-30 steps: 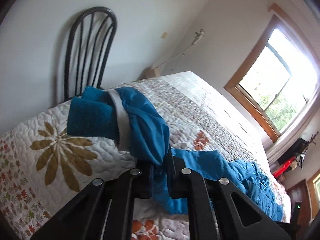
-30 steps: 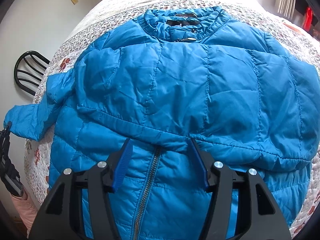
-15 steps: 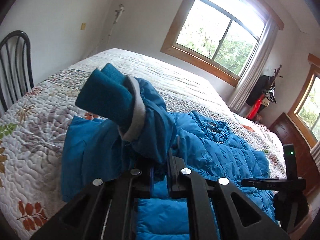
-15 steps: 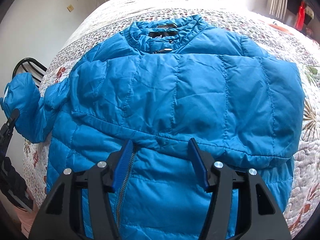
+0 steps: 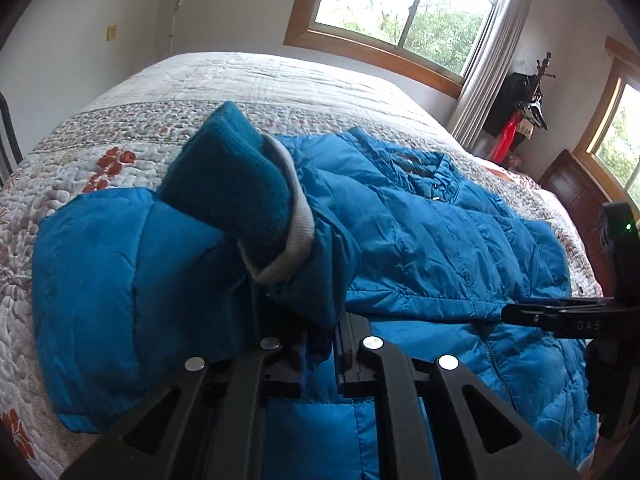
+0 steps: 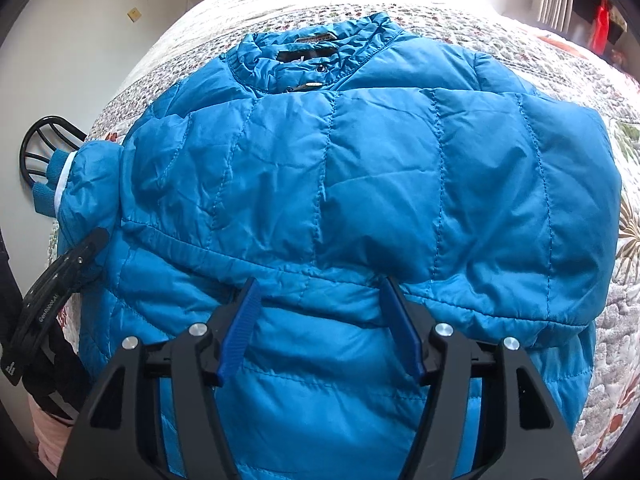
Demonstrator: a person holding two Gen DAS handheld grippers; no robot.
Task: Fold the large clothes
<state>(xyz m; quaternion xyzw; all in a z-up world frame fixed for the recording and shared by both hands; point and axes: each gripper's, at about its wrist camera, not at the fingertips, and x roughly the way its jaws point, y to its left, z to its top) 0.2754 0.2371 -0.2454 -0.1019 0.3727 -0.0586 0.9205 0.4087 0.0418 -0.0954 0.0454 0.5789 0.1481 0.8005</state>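
A blue quilted puffer jacket (image 6: 360, 184) lies front up on the bed, collar (image 6: 316, 52) at the far side. One sleeve is folded flat across its chest. My left gripper (image 5: 320, 320) is shut on the other sleeve (image 5: 316, 264) near its teal knit cuff (image 5: 228, 184), holding it raised over the jacket's side. In the right wrist view that sleeve (image 6: 88, 192) and the left gripper (image 6: 76, 256) show at the left edge. My right gripper (image 6: 320, 304) hovers open just above the jacket's middle, its blue pads (image 6: 240, 328) apart with nothing between them.
The jacket rests on a floral quilt (image 5: 168, 120) covering a wide bed. A black chair (image 6: 44, 144) stands by the wall at the bed's left. Windows (image 5: 400, 4), a curtain and a dark wooden door (image 5: 576, 196) lie beyond the bed.
My left gripper has carried the sleeve in from the bed's edge toward the jacket body. The right gripper has stayed open over the jacket, drifting slightly.
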